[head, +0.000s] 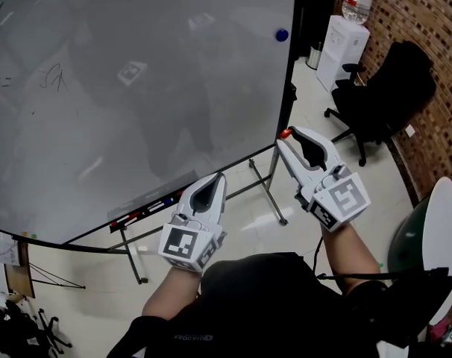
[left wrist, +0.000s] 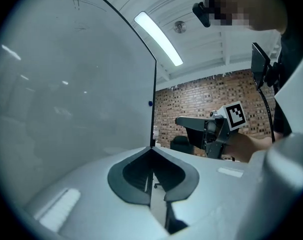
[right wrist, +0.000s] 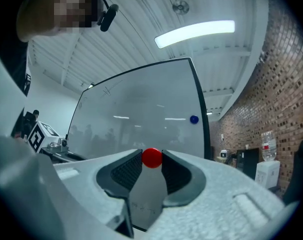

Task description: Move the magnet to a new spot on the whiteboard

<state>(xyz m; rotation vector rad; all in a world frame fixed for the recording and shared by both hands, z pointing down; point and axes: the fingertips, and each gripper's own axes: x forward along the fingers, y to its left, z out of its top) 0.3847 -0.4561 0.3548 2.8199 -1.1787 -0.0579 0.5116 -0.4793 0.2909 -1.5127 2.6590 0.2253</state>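
My right gripper is shut on a small red round magnet, pinched at the jaw tips; it shows as a red dot off the lower right edge of the whiteboard. A blue magnet sticks to the board near its upper right corner, also seen as a blue magnet ahead of the right gripper. My left gripper hangs below the board's bottom edge with its jaws together and nothing between them.
The whiteboard stands on a metal frame with a pen tray along its bottom edge. A black office chair and a water dispenser stand at the right by a brick wall. Faint marker strokes remain on the board.
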